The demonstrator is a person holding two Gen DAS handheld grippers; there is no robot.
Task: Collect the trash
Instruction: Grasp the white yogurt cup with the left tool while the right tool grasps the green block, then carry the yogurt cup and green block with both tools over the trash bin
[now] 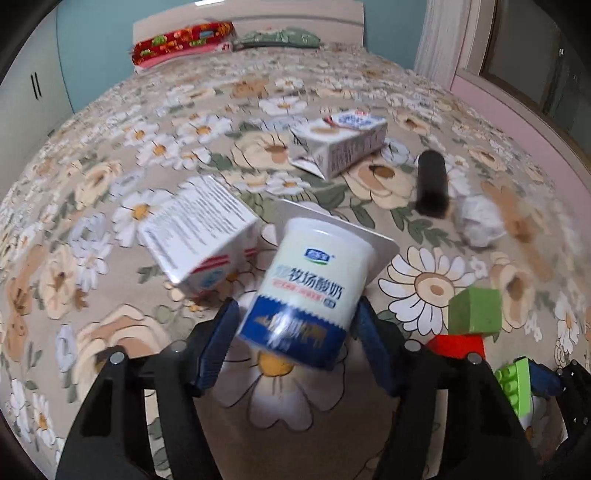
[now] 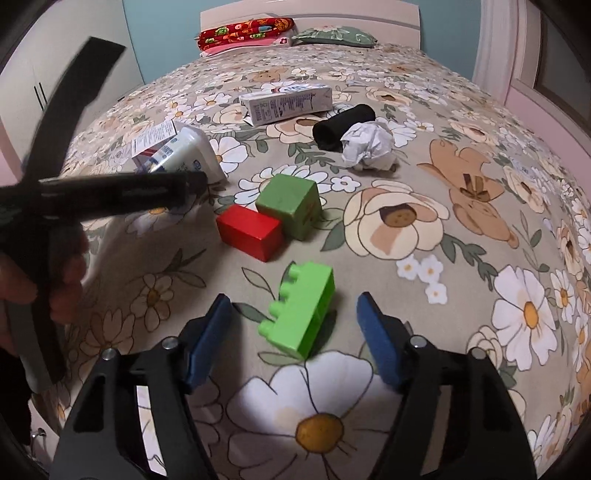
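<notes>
Two tools work over the flowered bed (image 2: 461, 155). My left tool (image 1: 295, 328) is clenched on the white-and-blue plastic yogurt cup (image 1: 310, 288), tilted, just right of a white cardboard box (image 1: 199, 236). Right of the cup, my right tool (image 2: 295, 332) stands released, its blue pads apart from the bright green studded plastic brick (image 2: 299, 314) lying between them.

On the flowered bed (image 2: 461, 110) lie two cartons: a long milk carton (image 2: 286, 101) and a smaller box (image 1: 197, 230). There is one yogurt cup (image 1: 312, 284), one black tube (image 2: 343, 125), and one crumpled paper ball (image 2: 369, 146) just beside the tube. Three toy blocks: a green cube (image 2: 291, 205), a red brick (image 2: 249, 230), and a studded green brick (image 2: 303, 314). Two pillows at the headboard: one red (image 2: 245, 33), one green (image 2: 334, 35).
</notes>
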